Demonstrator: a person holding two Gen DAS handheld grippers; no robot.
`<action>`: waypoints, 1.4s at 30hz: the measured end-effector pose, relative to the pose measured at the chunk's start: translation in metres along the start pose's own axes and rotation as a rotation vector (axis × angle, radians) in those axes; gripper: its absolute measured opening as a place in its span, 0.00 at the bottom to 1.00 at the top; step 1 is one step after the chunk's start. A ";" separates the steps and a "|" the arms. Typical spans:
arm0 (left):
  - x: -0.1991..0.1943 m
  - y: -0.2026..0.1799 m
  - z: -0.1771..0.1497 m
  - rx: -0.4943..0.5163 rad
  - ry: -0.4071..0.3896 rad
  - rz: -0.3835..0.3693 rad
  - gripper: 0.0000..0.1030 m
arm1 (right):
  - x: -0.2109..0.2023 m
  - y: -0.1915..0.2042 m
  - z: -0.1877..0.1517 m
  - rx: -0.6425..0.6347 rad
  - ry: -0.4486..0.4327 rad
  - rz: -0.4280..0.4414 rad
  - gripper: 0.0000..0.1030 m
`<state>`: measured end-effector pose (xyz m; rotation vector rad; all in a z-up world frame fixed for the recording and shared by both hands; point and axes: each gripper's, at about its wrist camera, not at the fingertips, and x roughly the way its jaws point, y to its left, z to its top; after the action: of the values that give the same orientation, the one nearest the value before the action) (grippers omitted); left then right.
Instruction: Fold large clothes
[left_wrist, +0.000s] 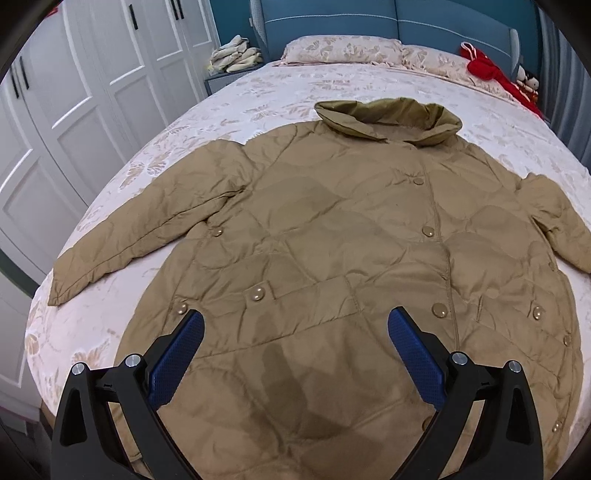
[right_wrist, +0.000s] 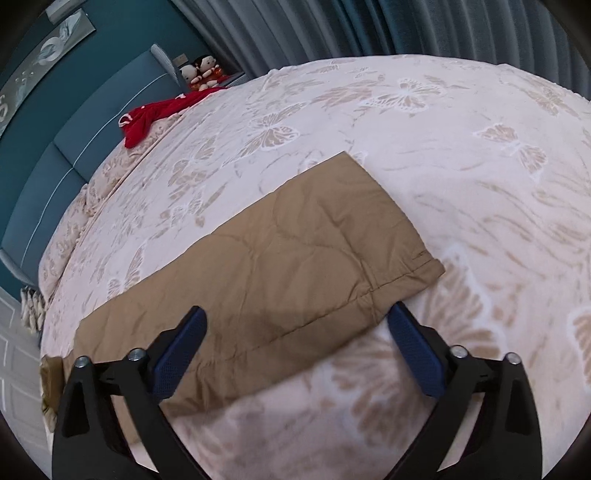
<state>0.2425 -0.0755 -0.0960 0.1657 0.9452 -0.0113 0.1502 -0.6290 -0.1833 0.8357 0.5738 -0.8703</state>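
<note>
Tan quilted jacket (left_wrist: 332, 236) lies front-up and spread flat on the bed (left_wrist: 280, 92), collar (left_wrist: 388, 118) toward the pillows (left_wrist: 343, 50), both sleeves out to the sides. Gold snap buttons (left_wrist: 428, 232) run down the front and across the pocket flaps. Bedspread is pale pink with a butterfly pattern.

Left gripper (left_wrist: 295, 325) hangs above the lower front of the jacket, angled downward. Jaws stand wide apart, blue pads (left_wrist: 177, 354) facing each other, nothing between them but the cloth lying below; no contact with the fabric that I can make out.

Right gripper (right_wrist: 297, 321) is over the jacket's right sleeve (right_wrist: 295, 258), which lies flat across the bedspread with its cuff (right_wrist: 399, 221) pointing toward the curtain side. Jaws are wide open and hold nothing. The sleeve's near edge runs between the two fingers; whether the tips touch cloth, cannot tell.

Surroundings: red garment (right_wrist: 155, 114) on the bed by the headboard (left_wrist: 406, 22), two small dolls (right_wrist: 201, 70) on the stand beyond it, grey-blue curtains (right_wrist: 369, 26) on that side. White wardrobe doors (left_wrist: 74, 92) on the other side, with a pile of pale folded items (left_wrist: 236, 53) on the nightstand.
</note>
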 end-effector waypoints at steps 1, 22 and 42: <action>0.002 -0.002 0.001 0.005 -0.001 0.005 0.95 | 0.001 0.002 0.000 -0.011 -0.009 -0.017 0.72; 0.012 0.040 0.002 -0.073 0.016 0.036 0.95 | -0.102 0.196 -0.037 -0.484 -0.074 0.398 0.02; 0.017 0.127 -0.014 -0.223 0.047 0.075 0.95 | -0.164 0.367 -0.254 -0.922 0.113 0.620 0.44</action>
<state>0.2513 0.0528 -0.1006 -0.0050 0.9798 0.1678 0.3446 -0.2129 -0.0611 0.1736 0.6740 0.0527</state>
